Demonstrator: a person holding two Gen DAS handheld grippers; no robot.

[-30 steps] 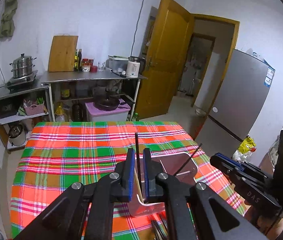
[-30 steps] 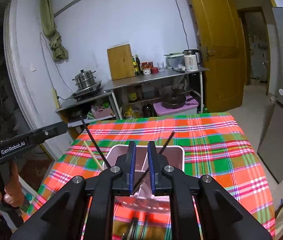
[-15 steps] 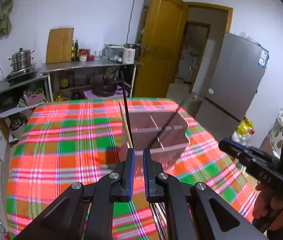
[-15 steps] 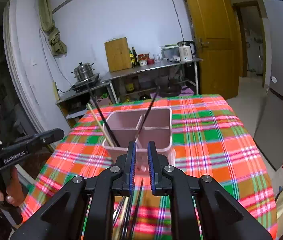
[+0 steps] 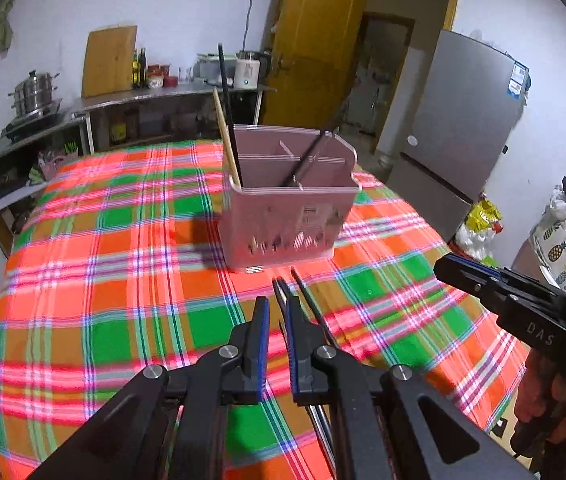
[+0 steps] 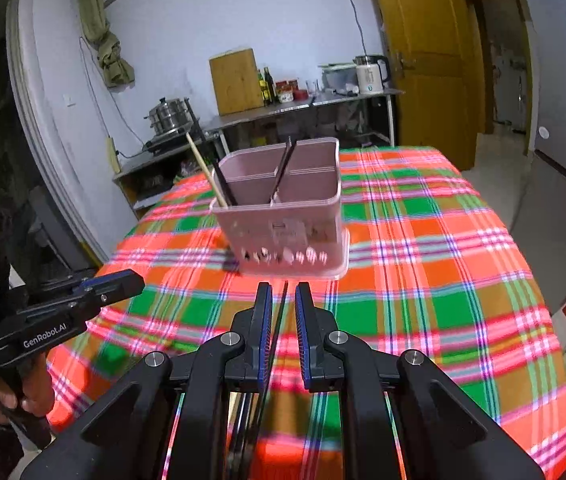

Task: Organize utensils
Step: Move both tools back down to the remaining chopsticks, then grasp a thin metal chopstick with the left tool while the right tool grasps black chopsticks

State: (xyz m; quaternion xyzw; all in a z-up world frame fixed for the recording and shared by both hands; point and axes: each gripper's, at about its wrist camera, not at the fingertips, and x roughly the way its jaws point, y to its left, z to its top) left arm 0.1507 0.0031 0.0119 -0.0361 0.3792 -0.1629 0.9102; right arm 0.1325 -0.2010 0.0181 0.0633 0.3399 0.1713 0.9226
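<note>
A pink divided utensil holder (image 5: 291,216) (image 6: 283,216) stands on the plaid tablecloth. It holds a wooden chopstick (image 5: 225,136) (image 6: 205,172) and black chopsticks (image 5: 229,112) (image 6: 285,168). More black chopsticks (image 5: 303,296) (image 6: 279,320) lie on the cloth in front of the holder. My left gripper (image 5: 278,316) hovers above them, jaws slightly apart and empty. My right gripper (image 6: 283,304) hovers over them too, jaws slightly apart and empty. Each gripper shows in the other's view: the right one (image 5: 483,284), the left one (image 6: 111,284).
The plaid-covered table (image 5: 123,260) fills the foreground. Behind it stand a metal shelf counter (image 5: 155,96) with pots, bottles and a kettle, a wooden door (image 5: 315,40) and a grey fridge (image 5: 455,120). Bags (image 5: 479,220) lie on the floor at the right.
Both grippers have pulled back and down from the holder toward the near table edge. The loose black chopsticks on the cloth have come into view under the fingers.
</note>
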